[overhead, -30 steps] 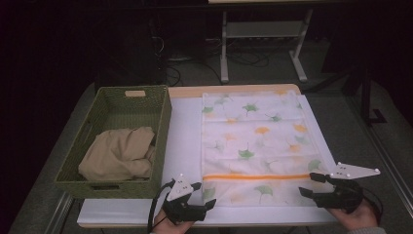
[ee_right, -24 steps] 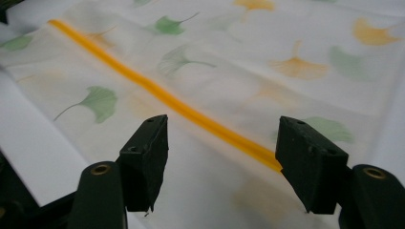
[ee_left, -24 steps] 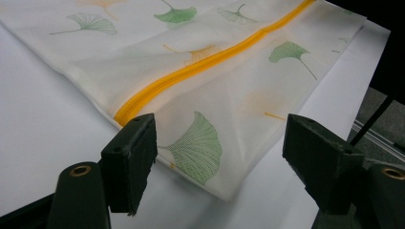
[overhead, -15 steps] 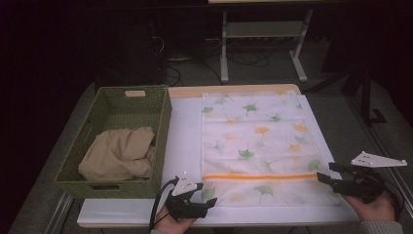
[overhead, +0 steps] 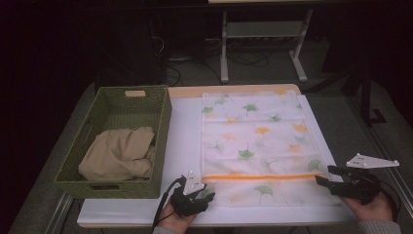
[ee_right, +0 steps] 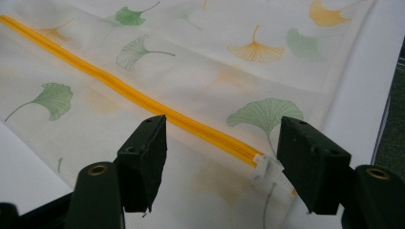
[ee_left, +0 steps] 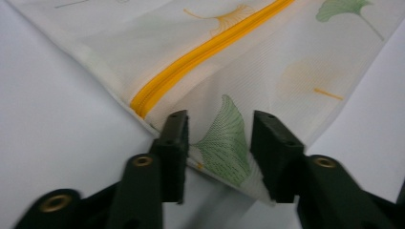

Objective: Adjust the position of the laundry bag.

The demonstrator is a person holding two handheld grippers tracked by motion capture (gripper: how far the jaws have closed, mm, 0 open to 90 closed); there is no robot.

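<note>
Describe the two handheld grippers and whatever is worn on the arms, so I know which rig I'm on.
Both are black two-jaw tools with blocky ribbed pads and brass-coloured rivets. The left gripper carries a small grey three-cornered plate and trails a black cable. The right gripper has a larger grey three-cornered plate; a grey sleeve cuff shows behind it.

The mesh laundry bag (overhead: 258, 146) lies flat and spread out on the white desk (overhead: 185, 146), a thin, see-through white rectangle printed with green and orange ginkgo leaves. An orange zipper (overhead: 258, 177) runs straight across it near the person's edge — closed, with its white pull (ee_right: 261, 168) at the bag's right end. Its near left corner (ee_left: 224, 143) is slightly lifted and creased between the jaws of the left gripper (ee_left: 217, 143), while the rest rests smooth — just right of the green basket (overhead: 163, 141).
</note>
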